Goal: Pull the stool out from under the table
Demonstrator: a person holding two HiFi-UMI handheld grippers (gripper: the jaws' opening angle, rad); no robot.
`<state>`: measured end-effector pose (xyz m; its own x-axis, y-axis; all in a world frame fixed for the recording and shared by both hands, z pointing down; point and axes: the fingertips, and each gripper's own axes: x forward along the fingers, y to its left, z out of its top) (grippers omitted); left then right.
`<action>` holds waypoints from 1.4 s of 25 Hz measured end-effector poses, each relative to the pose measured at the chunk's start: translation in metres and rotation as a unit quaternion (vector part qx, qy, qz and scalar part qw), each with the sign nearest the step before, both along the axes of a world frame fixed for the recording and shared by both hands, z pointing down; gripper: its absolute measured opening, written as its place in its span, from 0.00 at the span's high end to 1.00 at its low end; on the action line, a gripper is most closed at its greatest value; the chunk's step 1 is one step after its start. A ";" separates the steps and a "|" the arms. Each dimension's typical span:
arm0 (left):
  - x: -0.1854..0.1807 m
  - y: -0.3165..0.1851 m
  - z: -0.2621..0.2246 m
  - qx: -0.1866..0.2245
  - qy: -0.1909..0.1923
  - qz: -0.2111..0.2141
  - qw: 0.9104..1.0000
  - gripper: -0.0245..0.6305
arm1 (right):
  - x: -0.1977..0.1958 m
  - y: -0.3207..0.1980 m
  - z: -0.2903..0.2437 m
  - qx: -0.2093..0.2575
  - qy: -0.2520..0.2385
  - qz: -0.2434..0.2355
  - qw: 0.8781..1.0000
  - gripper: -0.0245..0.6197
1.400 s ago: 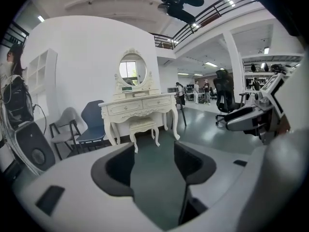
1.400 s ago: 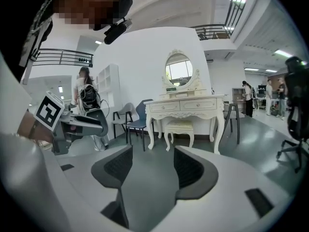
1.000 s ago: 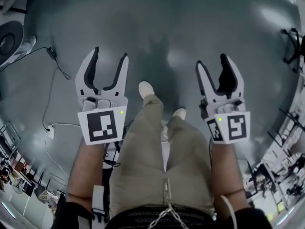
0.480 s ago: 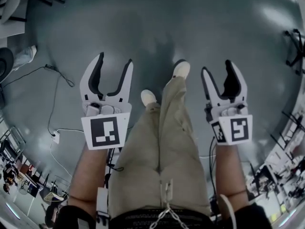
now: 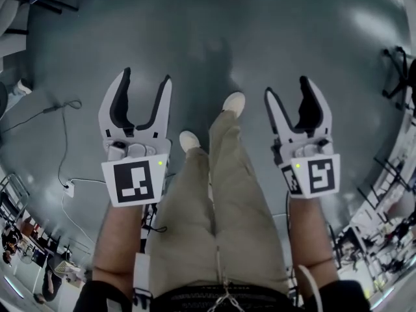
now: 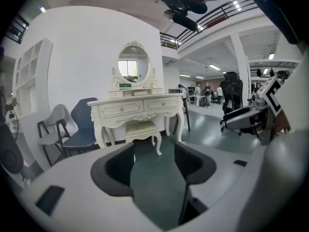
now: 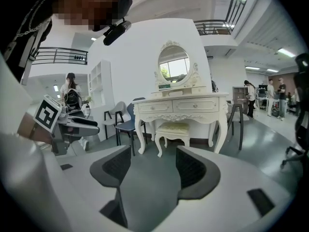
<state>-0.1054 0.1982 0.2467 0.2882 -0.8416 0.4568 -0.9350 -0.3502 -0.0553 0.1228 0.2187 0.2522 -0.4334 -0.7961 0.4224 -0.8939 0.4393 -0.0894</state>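
A cream stool with a padded seat is tucked under the white dressing table with an oval mirror, a few steps ahead of me. The right gripper view shows the same stool under the table. My left gripper is held out over the grey floor, open, with only floor between its dark pads. My right gripper is level with it, also open and holding nothing. Both are well short of the stool.
A blue chair and a grey chair stand left of the table, and a dark tall stool stands to its right. A cable lies on the floor at my left. The person's legs are between the grippers. Office chairs and people are further back on the right.
The person has walked forward, with the feet swapping lead across the frames. Both grippers stay open and level, and the floor cable has slid back through the view.
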 end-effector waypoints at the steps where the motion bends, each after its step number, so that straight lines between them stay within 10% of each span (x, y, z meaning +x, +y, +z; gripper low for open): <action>1: 0.003 -0.005 0.000 -0.001 0.002 -0.002 1.000 0.59 | 0.001 -0.005 -0.001 -0.001 0.000 -0.006 1.000 0.55; 22: 0.024 -0.095 -0.001 -0.012 0.005 -0.051 0.999 0.59 | 0.018 -0.112 -0.006 -0.008 -0.001 -0.067 0.998 0.54; 35: 0.015 -0.142 0.023 -0.040 0.001 -0.003 0.999 0.57 | 0.006 -0.147 0.007 -0.021 -0.004 -0.018 1.000 0.54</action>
<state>-0.0901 0.0564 0.2694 0.2847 -0.8040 0.5220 -0.9370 -0.3483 -0.0254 0.1287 0.0715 0.2589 -0.4643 -0.7616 0.4520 -0.8772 0.4660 -0.1159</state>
